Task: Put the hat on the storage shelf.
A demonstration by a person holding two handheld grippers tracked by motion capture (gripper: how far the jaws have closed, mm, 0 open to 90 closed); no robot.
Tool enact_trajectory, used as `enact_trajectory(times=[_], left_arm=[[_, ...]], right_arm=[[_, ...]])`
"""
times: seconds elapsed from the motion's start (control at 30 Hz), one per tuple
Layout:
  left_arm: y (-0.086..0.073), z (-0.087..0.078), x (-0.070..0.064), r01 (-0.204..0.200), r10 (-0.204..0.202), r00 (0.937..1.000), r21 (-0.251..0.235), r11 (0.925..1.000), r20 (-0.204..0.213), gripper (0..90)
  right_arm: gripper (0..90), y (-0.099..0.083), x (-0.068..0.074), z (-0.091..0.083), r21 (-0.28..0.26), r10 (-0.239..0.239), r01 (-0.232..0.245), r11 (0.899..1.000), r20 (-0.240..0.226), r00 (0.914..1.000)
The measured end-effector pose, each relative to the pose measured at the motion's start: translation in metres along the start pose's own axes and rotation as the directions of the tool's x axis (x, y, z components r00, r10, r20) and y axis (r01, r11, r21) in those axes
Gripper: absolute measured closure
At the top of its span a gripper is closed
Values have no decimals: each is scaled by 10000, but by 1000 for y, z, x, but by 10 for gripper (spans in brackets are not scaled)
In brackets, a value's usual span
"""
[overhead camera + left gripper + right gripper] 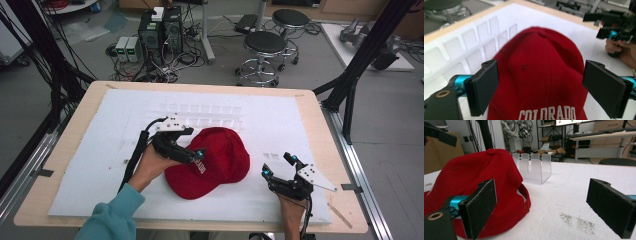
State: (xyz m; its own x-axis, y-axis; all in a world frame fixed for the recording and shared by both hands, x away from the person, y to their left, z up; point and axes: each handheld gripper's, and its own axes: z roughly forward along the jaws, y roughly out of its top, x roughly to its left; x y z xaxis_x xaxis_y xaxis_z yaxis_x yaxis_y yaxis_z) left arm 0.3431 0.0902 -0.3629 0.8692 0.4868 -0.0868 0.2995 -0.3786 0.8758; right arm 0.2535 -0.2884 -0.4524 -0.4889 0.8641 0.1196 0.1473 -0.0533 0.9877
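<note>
2 grippers, both jaws apart: left gripper (199,154) poised over red cap (217,160) front, straddling crown; right gripper (278,166) just beside cap on white surface (90,165).

One red cap (216,161). One clear rack (200,115). Two grippers: left gripper (199,156), right gripper (278,165). Two stools (264,45).

A white foam sheet (100,170) covers the wooden tabletop (85,107). A clear plastic rack (200,115) of slotted dividers stands on the sheet's far part. Beyond the tabletop, two black stools (264,47) and computer towers (160,30) stand on the grey floor.
</note>
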Motion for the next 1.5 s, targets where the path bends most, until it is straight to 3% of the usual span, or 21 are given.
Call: enact_trajectory(times=[0.17, 0.47, 0.73, 1.1, 1.3, 1.5], left_arm=[[-3, 15, 4, 213, -228, 9995, 649, 9977, 217, 185], [-8, 31, 11, 445, -536, 9954, 1125, 9927, 790, 330], [-12, 41, 14, 468, -619, 9932, 1489, 9877, 985, 391], [-14, 46, 10, 167, -329, 9959, 1876, 9821, 840, 716], [-12, 43, 8, -137, 9, 9973, 1737, 9847, 736, 854], [-7, 34, 6, -138, 105, 9991, 831, 9964, 406, 865]], right_arm=[[81, 0, -1, 0, -69, -19, 19, 10000, -30, 10000], [82, 0, 0, 0, -26, 38, -39, 10000, -23, 10000], [82, 0, 0, 0, -41, 13, -13, 10000, -12, 10000], [82, 0, 0, 0, -16, 11, -11, 10000, 3, 10000], [81, 0, 0, 0, 11, 37, -37, 10000, -34, 10000], [82, 0, -1, 0, -8, 5, -5, 10000, -41, 10000]])
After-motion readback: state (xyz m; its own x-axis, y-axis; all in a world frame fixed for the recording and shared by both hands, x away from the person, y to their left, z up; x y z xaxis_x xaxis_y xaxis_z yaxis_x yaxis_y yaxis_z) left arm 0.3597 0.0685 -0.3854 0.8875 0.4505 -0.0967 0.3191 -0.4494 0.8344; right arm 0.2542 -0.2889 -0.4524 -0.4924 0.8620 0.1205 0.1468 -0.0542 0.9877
